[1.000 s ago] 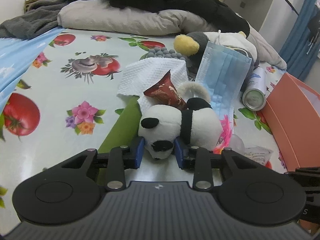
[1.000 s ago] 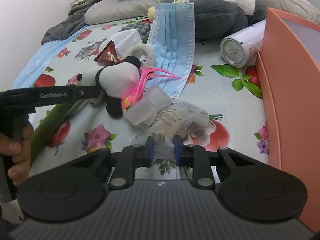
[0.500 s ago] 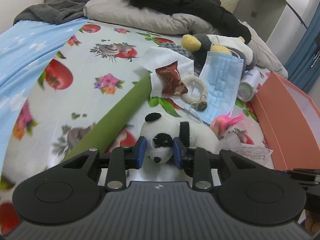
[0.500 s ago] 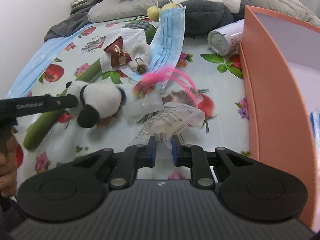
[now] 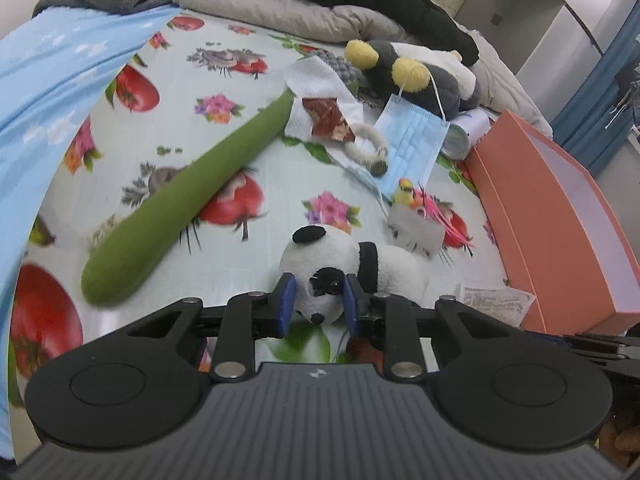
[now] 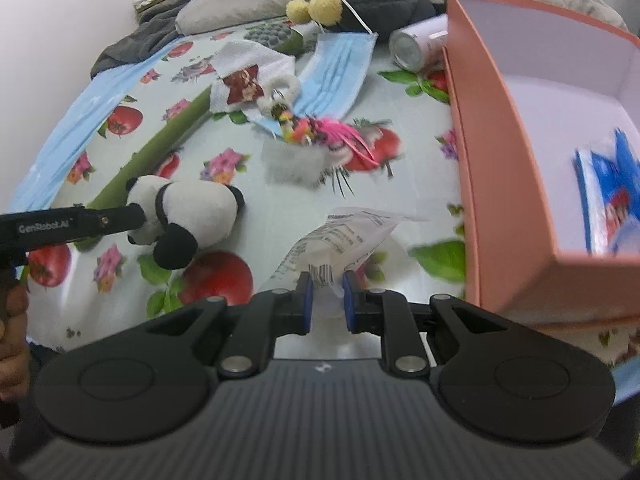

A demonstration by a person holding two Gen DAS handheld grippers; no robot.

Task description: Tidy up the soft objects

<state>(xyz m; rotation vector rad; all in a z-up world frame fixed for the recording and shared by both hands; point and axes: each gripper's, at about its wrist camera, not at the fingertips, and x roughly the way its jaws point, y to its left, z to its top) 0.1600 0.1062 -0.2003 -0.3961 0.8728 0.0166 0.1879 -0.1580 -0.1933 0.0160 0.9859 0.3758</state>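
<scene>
Two toys held: one per gripper.
Panda: small black-and-white plush panda, head pinched between the blue fingers of the left gripper, which are closing narrowly on it; it hangs just above the fruit-print bed sheet.
Packet: crinkled clear plastic packet with printed text, right of the panda, its near edge clamped in the right gripper, fingers narrow.
Box: open orange cardboard box, far right of the panda, a blue packet inside.
Beyond panda: pink feathered toy, light-blue face mask, white paper towel, large grey plush.
Left of panda: long green plush tube.
</scene>
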